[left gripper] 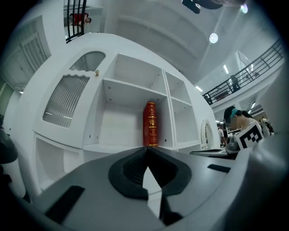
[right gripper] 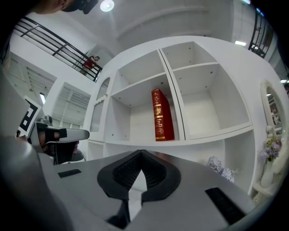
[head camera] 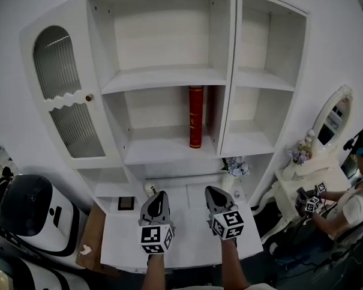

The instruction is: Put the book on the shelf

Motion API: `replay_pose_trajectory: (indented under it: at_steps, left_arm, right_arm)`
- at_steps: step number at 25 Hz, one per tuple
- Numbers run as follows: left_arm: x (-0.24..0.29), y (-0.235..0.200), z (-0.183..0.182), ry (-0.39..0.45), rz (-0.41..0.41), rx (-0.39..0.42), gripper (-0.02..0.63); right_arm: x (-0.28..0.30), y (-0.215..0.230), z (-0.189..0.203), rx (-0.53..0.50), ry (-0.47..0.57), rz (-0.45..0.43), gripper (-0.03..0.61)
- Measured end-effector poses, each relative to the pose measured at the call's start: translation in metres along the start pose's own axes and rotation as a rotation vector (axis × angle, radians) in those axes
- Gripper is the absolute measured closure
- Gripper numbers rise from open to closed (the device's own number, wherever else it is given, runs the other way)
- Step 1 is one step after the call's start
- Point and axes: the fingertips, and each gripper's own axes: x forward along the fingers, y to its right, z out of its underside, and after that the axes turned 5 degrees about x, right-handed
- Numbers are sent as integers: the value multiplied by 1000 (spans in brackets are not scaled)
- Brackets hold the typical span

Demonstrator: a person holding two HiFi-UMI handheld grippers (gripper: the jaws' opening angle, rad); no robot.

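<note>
Red book (head camera: 196, 117) stands upright on white shelf (head camera: 161, 151); only head view shows the desk (head camera: 122, 240) under left gripper (head camera: 158, 197) and right gripper (head camera: 215, 191), jaws pressed together

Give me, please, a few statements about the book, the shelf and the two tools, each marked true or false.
1. The red book stands upright on the shelf. True.
2. The book sits behind a closed door. False: it stands in an open section of the shelf, near that section's right side.
3. The left tool grips the book. False: its jaws are together on nothing, and the book is off ahead of it on the shelf.
4. The right tool is shut and empty. True.
</note>
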Motion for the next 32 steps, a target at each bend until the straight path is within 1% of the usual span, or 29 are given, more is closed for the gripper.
replay_pose_trajectory:
  at_steps: [2, 4, 6, 7, 10, 14, 17, 24, 32]
  left_arm:
    - [-2, 6, 1, 4, 36, 11, 598]
    - [-5, 13, 1, 21, 104, 10, 598]
    - [-6, 19, 2, 27, 162, 7, 597]
    - [-6, 19, 4, 21, 173, 14, 597]
    - [-4, 16, 10, -2, 164, 38, 597]
    - [-4, 11, 13, -12, 151, 33, 597]
    - [-3, 10, 15, -21, 150, 40, 597]
    - [-3, 7, 20, -41, 131, 17, 597]
    - [-3, 6, 21, -42, 123, 14, 597]
  right_arm:
    - [-3, 3, 0, 12, 15, 25, 552]
    - [-6, 4, 0, 17, 26, 49, 552]
    - [-6, 3, 2, 22, 23, 45, 552]
    - [-6, 3, 3, 24, 17, 39, 552]
    - [-6, 4, 6, 16, 4, 46, 552]
    - [-7, 7, 4, 43, 23, 52, 552]
    - [-6, 7, 5, 45, 12, 44, 552]
    - [-4, 0, 10, 55, 3, 10, 552]
    - [-4, 3, 11, 56, -8, 13, 552]
